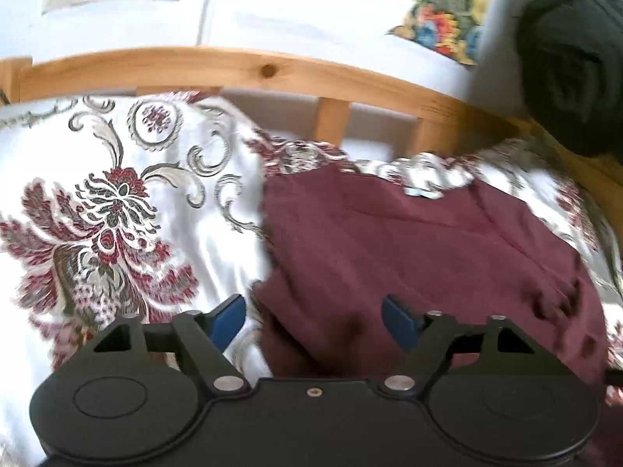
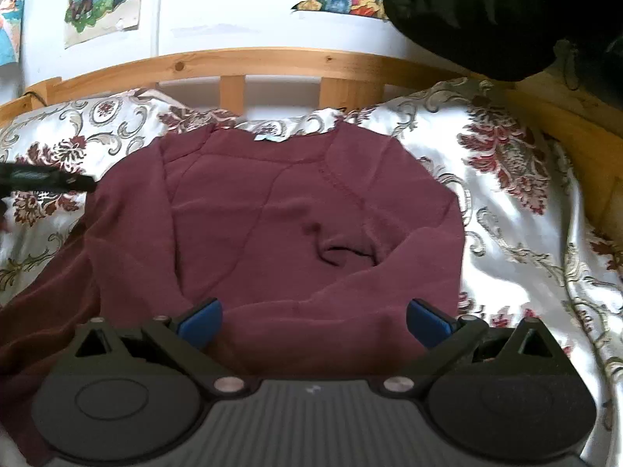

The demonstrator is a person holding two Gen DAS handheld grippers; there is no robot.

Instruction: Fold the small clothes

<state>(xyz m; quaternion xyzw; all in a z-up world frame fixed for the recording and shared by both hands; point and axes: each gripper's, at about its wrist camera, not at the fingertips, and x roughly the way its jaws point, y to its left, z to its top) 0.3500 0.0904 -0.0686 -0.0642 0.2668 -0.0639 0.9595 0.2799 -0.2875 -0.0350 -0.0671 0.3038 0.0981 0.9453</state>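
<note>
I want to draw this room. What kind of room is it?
Most likely a bedroom. A maroon sweater lies on a flowery bedspread, a wooden bed frame runs behind it, and colourful pictures hang on the white wall.

light: bright daylight | blur: left view smeared | edges: fisheye-bent | wall: overexposed
</note>
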